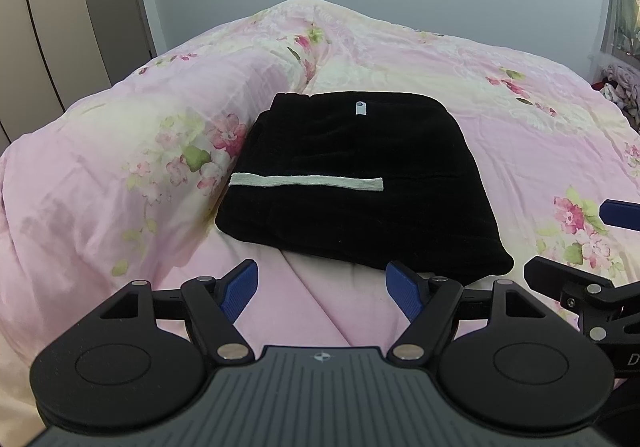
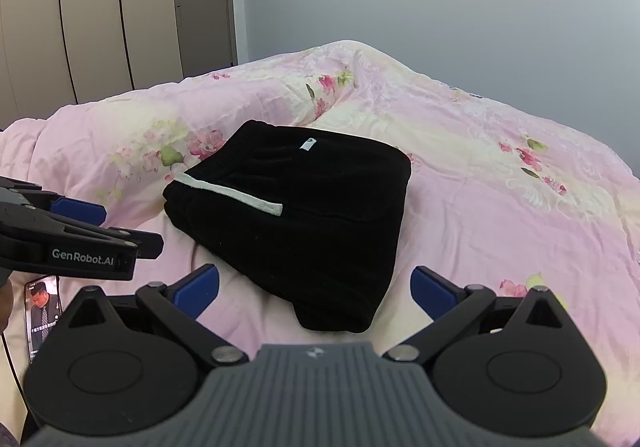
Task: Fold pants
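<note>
Folded pants (image 1: 360, 183) on quilt (image 1: 520, 119); wardrobe (image 1: 60, 27) behind left; phone (image 2: 42, 311) near left.

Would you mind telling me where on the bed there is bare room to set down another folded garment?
The flat pink quilt right of the folded black pants is bare out to the bed's edge. A narrower strip lies between the pants and the open tongs. Left of the pants it is crowded: the bunched quilt ridge presses against them, and a phone lies near the corner.

Black plastic left gripper (image 1: 322, 289) with blue ribbed pads, silver pivot screws, grey ridged body, matching right gripper (image 2: 315, 289), side arm lettered GenRobot.AI in white
</note>
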The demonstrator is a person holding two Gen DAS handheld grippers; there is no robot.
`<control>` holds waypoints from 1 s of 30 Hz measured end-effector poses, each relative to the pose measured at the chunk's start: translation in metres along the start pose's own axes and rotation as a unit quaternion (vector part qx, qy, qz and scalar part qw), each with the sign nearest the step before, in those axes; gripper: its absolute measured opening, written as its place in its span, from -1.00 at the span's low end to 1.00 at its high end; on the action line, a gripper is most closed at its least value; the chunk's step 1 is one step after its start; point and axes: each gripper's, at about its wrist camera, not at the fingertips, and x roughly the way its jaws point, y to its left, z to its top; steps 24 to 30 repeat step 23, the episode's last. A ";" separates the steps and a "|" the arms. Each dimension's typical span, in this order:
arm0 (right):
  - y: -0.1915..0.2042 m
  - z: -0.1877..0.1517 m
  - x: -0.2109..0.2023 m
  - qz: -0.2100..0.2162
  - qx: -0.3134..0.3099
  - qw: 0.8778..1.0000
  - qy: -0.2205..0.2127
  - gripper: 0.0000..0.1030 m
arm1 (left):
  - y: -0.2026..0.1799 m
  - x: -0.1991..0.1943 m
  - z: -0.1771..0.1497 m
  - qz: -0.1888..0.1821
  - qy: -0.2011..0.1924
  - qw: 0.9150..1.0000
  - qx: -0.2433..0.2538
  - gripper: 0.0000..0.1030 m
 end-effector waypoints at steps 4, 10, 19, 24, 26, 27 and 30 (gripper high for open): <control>-0.001 0.000 0.000 0.000 -0.002 1.000 0.001 0.91 | -0.002 -0.001 -0.002 0.004 -0.003 1.000 0.006 0.66; 0.000 0.000 0.001 0.000 -0.005 1.000 0.002 0.91 | -0.005 -0.005 -0.001 0.010 -0.005 1.000 0.009 0.66; -0.001 0.001 0.000 0.000 -0.003 1.000 0.004 0.91 | -0.007 -0.010 0.000 0.005 -0.008 1.000 0.008 0.66; -0.002 0.001 0.000 -0.001 -0.004 1.000 0.005 0.91 | -0.005 -0.011 0.001 0.004 -0.010 1.000 0.003 0.66; -0.002 0.001 0.000 -0.001 -0.004 1.000 0.005 0.91 | -0.005 -0.011 0.001 0.004 -0.010 1.000 0.003 0.66; -0.002 0.001 0.000 -0.001 -0.004 1.000 0.005 0.91 | -0.005 -0.011 0.001 0.004 -0.010 1.000 0.003 0.66; -0.002 0.001 0.000 -0.001 -0.004 1.000 0.005 0.91 | -0.005 -0.011 0.001 0.004 -0.010 1.000 0.003 0.66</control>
